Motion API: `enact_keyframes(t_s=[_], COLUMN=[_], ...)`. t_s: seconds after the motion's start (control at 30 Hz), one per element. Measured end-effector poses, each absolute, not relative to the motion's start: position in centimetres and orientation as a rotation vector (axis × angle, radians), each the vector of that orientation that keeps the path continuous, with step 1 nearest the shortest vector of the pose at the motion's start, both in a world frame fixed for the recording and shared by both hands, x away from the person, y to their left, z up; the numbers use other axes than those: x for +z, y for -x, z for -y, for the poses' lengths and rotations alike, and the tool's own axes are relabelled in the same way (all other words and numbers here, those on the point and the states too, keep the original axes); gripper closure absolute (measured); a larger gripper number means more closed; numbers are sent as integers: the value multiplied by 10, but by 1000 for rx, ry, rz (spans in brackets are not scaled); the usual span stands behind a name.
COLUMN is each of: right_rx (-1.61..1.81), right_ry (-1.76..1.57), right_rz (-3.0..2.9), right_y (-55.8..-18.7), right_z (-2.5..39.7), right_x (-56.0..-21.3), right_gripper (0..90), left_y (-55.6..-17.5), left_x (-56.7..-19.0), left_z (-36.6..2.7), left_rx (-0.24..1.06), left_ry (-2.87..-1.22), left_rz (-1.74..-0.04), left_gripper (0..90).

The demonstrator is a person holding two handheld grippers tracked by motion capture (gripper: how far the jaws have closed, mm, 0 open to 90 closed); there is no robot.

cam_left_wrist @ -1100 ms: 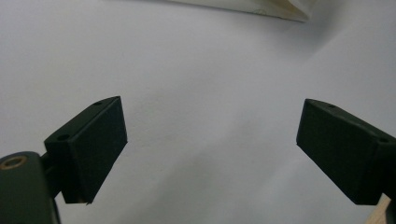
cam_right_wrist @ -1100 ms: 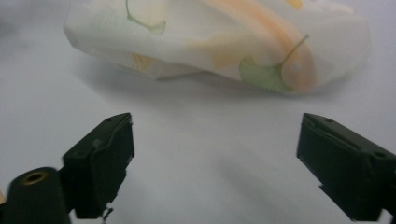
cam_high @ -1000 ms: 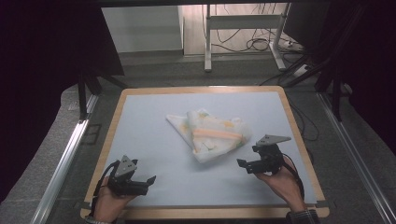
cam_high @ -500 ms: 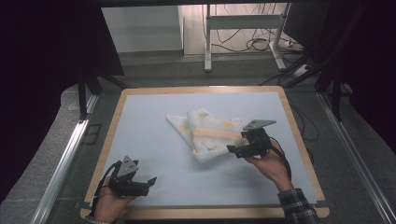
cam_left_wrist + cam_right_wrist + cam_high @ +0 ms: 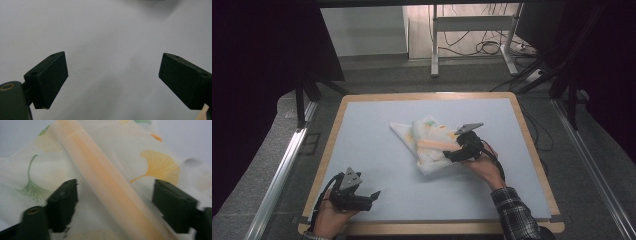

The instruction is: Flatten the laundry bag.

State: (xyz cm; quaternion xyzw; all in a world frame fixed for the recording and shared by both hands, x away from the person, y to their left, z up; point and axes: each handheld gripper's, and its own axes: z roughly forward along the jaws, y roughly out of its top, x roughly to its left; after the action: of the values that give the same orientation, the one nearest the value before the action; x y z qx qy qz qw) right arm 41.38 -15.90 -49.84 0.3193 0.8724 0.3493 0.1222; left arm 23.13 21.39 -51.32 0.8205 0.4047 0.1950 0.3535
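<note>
In the high view, a crumpled white cloth printed with orange and green leaves (image 5: 432,145) lies near the middle of the pale blue mat on the wood-rimmed table (image 5: 362,145), with the right gripper (image 5: 451,155) at its right edge and the left gripper (image 5: 373,196) well apart near the front left corner. The left gripper view shows its jaws spread wide over bare mat, grasping nothing. The right gripper view shows the right gripper's jaws spread apart on either side of an orange-striped fold of the cloth (image 5: 110,182), not clenched on it.

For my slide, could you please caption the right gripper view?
Open right gripper poised over a leaf-printed cloth with an orange stripe.
</note>
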Motion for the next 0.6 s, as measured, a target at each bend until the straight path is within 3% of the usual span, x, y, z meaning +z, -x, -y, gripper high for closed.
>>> enact_keyframes(t_s=[0.13,0.2,0.27,0.33,0.6], right_rx=[888,867,816,784,858], right_ry=[-861,-836,-805,-773,-711], right_rz=[-2661,-2635,-2636,-2616,-2526], right_y=[-412,-406,-403,-398,-377], right_z=[149,145,140,136,141], right_x=[-516,-515,-511,-508,-467], right_gripper=[530,693,796,838,840], left_y=[-231,-231,-231,-231,-231], left_x=[-514,-514,-515,-514,-513], left_z=[-212,-211,-210,-210,-212], left_rx=[498,499,503,507,515], left_ry=[-2139,-2146,-2153,-2149,-2134], left_rz=[-1039,-1035,-1032,-1034,-1044], left_gripper=[84,84,84,84,84])
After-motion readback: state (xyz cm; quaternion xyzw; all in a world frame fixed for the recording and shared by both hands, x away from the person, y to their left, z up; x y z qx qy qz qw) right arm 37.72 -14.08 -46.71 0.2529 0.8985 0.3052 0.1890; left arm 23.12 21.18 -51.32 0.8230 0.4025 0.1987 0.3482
